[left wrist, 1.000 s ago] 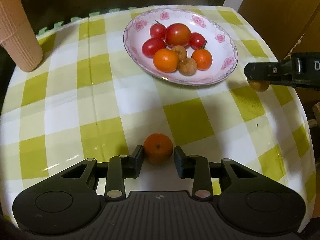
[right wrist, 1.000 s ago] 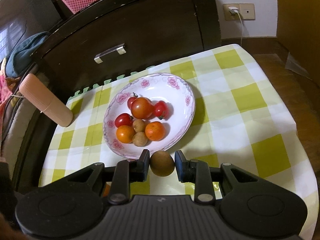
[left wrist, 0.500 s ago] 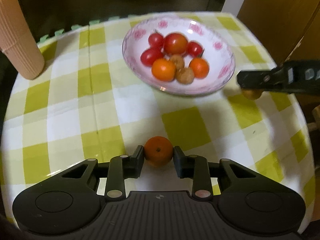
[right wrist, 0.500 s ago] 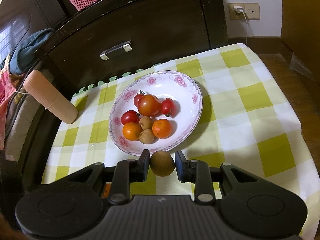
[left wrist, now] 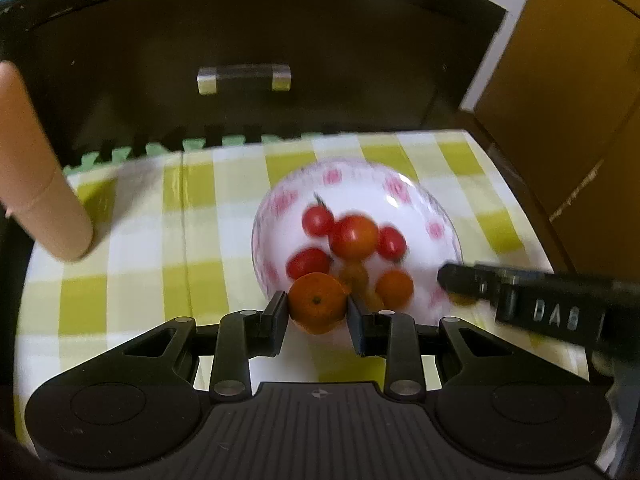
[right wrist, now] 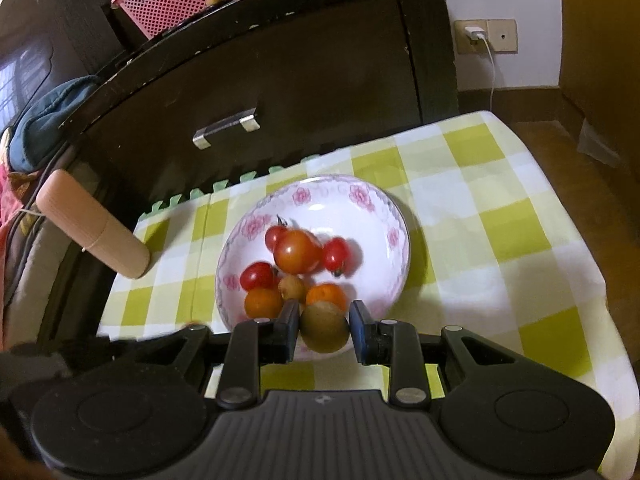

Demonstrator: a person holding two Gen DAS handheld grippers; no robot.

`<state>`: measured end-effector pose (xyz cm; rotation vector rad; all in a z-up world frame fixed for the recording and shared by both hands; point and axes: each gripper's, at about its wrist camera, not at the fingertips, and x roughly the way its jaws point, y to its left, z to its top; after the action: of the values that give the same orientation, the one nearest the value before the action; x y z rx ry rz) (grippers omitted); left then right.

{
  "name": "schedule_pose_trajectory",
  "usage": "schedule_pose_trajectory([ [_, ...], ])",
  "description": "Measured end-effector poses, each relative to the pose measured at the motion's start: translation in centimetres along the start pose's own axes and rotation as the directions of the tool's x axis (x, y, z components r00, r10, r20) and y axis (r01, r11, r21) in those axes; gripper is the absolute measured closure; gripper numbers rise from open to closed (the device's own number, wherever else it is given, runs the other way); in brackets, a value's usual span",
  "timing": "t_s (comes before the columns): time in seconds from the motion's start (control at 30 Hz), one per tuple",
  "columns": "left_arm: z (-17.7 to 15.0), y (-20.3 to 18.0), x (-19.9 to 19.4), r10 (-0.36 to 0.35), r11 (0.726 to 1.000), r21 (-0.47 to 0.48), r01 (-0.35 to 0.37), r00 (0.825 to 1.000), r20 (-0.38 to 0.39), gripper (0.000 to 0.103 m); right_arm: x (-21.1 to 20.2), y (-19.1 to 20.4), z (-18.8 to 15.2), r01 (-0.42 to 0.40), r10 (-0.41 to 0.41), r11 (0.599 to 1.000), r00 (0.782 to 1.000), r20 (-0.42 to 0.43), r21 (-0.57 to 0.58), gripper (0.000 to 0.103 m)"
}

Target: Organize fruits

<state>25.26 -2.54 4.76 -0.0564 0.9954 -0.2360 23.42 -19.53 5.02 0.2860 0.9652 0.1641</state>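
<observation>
While clamped, orange point(left wrist: 317, 303) stem-dimple faces cam

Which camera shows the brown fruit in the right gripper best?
Right wrist view: the brown fruit sits sharp and whole between the right gripper fingers, over the bowl rim. Left wrist view shows only a blurred sliver under that gripper.

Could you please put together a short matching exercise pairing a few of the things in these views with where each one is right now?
Things:
1. small orange
2. brown round fruit
3. large tomato
4. tan cylinder

Places:
A. lying in the floral bowl
B. between the right gripper fingers
C. at the cloth's far left edge
D. between the left gripper fingers

Pairs: 1-D, 2-B, 3-A, 4-C
</observation>
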Motion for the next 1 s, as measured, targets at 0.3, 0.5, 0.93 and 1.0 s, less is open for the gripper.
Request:
schedule_pose_trajectory([
  [0.3,2.9,0.4,3.5,0.016,1.000,-0.021,-0.016,1.000,-0.005,0.063,3.4,-0.6,2.1,0.031,-0.031,0.999,0.999,-0.014,0.011,0.077],
  [0.5,3.1,0.7,4.4,0.015,1.000,-0.027,-0.015,1.000,-0.006,0.058,5.0,-1.0,2.5,0.036,-0.035,0.999,0.999,-0.022,0.022,0.076],
  [0.93,2.9,0.9,1.9,0.033,0.999,-0.010,-0.033,0.999,0.035,0.043,4.3,-0.8,3.2,0.027,-0.027,0.999,1.000,0.008,0.036,0.074],
  [1.0,2.6,1.1,1.3,0.041,0.999,-0.009,-0.041,0.998,0.047,0.038,4.0,-0.9,3.3,0.030,-0.030,0.999,0.999,0.012,0.041,0.073],
])
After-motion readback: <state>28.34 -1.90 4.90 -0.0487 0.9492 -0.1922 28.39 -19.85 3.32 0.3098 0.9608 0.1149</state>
